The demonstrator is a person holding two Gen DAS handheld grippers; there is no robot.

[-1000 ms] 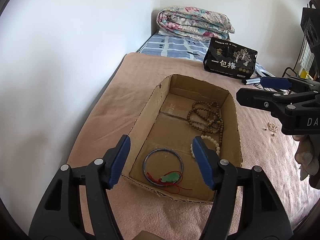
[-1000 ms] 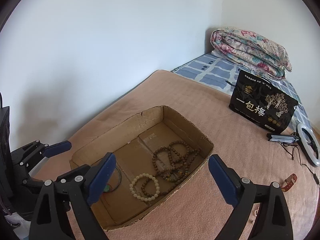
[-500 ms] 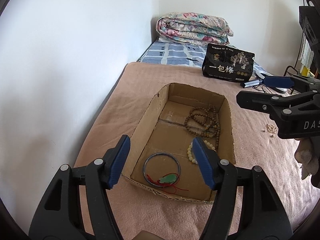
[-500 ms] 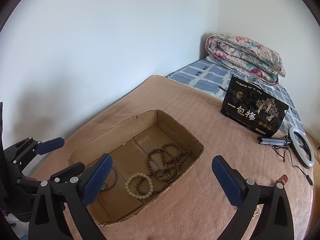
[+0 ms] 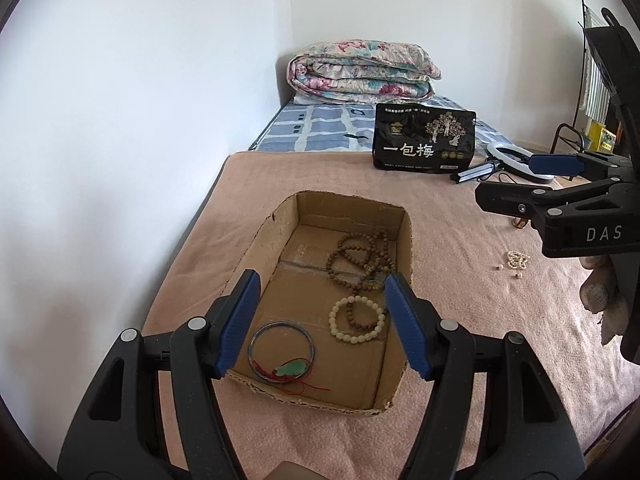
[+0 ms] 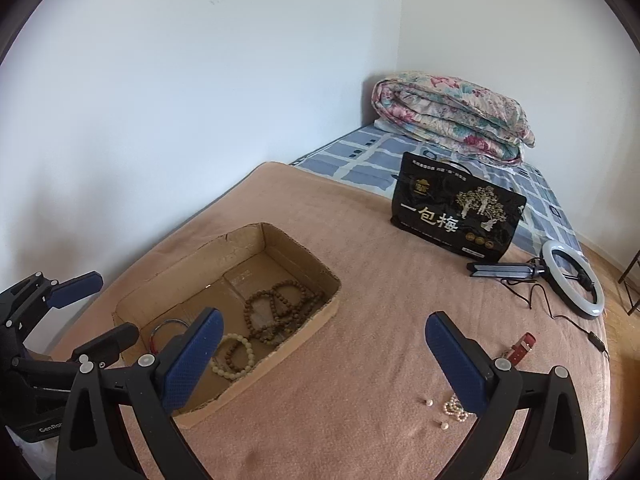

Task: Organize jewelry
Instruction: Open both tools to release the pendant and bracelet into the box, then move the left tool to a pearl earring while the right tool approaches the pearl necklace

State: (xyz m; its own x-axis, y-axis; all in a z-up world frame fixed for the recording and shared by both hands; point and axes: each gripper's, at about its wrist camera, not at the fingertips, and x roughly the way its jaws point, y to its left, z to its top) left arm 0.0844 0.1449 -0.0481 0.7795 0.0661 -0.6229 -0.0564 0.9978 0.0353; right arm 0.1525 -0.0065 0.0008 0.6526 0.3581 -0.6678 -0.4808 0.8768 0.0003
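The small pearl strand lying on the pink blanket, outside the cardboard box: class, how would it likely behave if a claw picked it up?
The pearl strand lies bunched, so it would probably hang limp. Its beads look smooth and tiny, so it may slip from the pads. Two loose beads lie beside it; those would likely roll if nudged.

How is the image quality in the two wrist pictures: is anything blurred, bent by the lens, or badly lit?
Left wrist view: sharp, soft daylight, no glare; fisheye bends the white wall and darkens the corners. Right wrist view: equally sharp; the open brown cardboard box casts only a faint shadow on the pink blanket, and the far bed edge curves.
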